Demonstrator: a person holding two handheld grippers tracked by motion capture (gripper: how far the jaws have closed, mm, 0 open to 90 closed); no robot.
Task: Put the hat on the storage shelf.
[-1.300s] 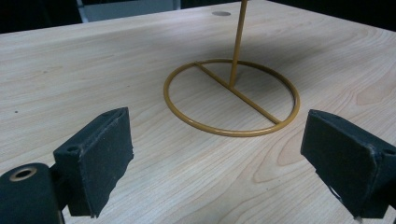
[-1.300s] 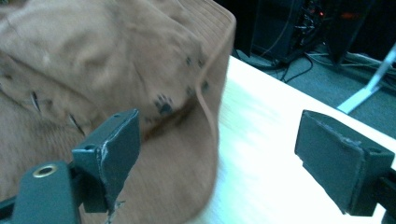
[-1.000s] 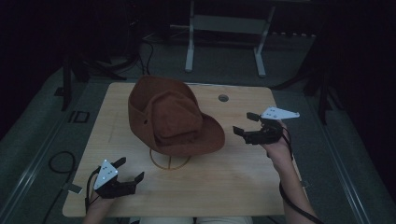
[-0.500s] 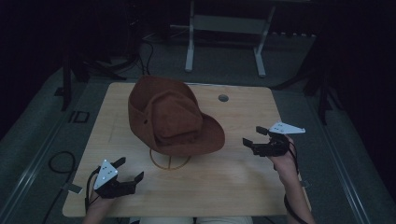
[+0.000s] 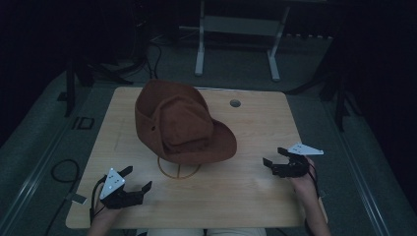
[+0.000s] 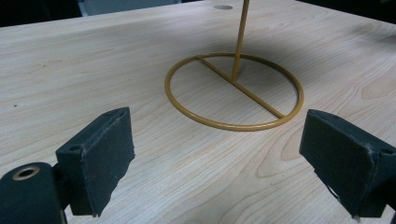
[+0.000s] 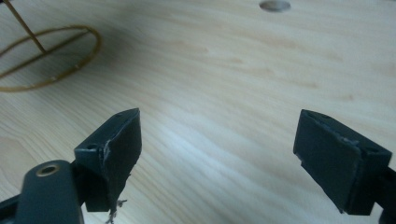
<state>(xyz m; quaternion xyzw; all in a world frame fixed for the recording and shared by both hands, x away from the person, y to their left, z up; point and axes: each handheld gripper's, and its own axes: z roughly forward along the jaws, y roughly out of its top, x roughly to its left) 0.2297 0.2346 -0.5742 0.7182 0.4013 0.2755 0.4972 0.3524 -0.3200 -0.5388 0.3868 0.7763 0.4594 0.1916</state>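
Observation:
A brown wide-brimmed hat [image 5: 179, 125] rests on a thin gold wire stand [image 5: 178, 168] near the middle of the wooden table [image 5: 246, 196]. The stand's ring base and upright rod [image 6: 240, 39] lie just ahead of my left gripper [image 5: 136, 178], which sits open and empty at the front left. My right gripper [image 5: 275, 156] rests low at the table's right, open with nothing between its pads [image 7: 116, 154]. The ring base [image 7: 46, 60] lies off to that gripper's upper left.
A round cable hole [image 5: 235, 103] sits at the table's back right. Behind the table stands a white metal frame [image 5: 236, 39] on the dark floor. Cables [image 5: 61, 172] trail on the floor at the left.
My right gripper has pulled back from the hat's brim, moving right and toward the front edge and lowering to the table. The left gripper and the hat have stayed put.

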